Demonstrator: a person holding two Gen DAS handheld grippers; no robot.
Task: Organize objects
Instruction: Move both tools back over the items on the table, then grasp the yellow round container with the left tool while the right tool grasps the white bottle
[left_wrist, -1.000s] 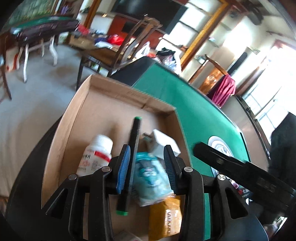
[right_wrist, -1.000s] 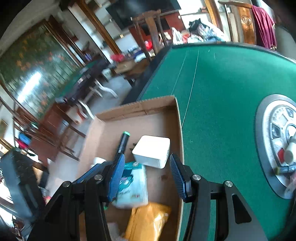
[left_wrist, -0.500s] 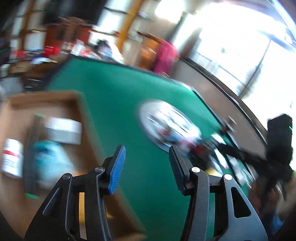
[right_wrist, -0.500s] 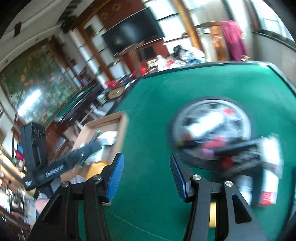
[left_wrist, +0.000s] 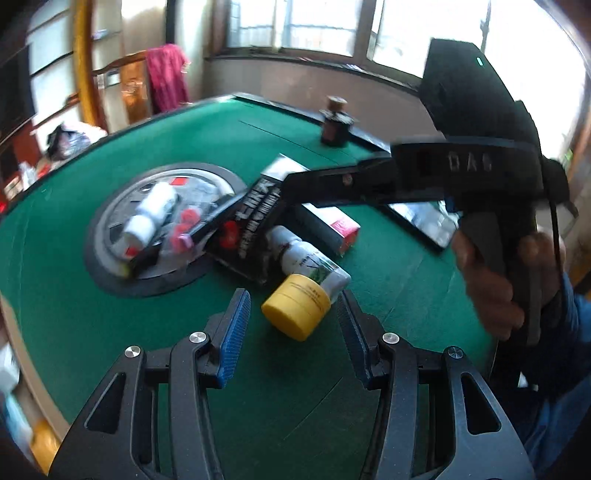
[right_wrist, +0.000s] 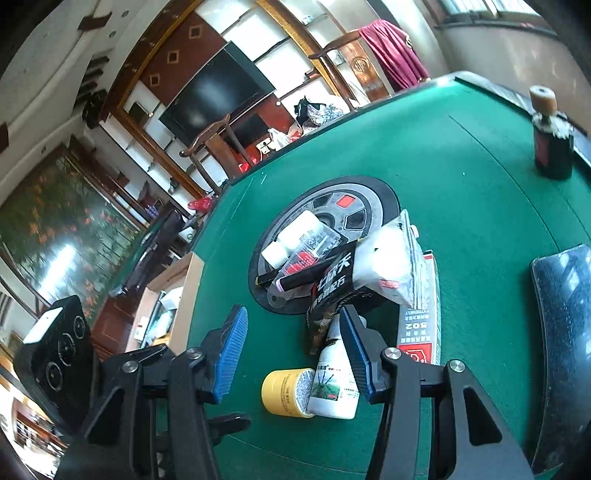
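Note:
A pile of small objects lies on the green table (left_wrist: 280, 402). A yellow tape roll (left_wrist: 295, 309) (right_wrist: 283, 392) lies against a white bottle (left_wrist: 308, 261) (right_wrist: 332, 380). Behind them are a black packet (left_wrist: 255, 221) (right_wrist: 332, 280), a red and white box (left_wrist: 334, 227) (right_wrist: 419, 325), and a second white bottle (left_wrist: 149, 214) (right_wrist: 291, 236) on the round centre panel (left_wrist: 110, 236) (right_wrist: 373, 195). My left gripper (left_wrist: 293, 321) is open, just in front of the tape roll. My right gripper (right_wrist: 293, 332) is open above the pile.
A dark bottle with a cork (left_wrist: 334, 125) (right_wrist: 552, 144) stands near the far table edge. The cardboard box (right_wrist: 166, 295) holding sorted items sits at the table's left edge. A black tablet (right_wrist: 565, 332) (left_wrist: 421, 221) lies to the right.
Both grippers have swung away from the cardboard box, to the right, and now face the pile around the table's centre panel. Both stay open and empty.

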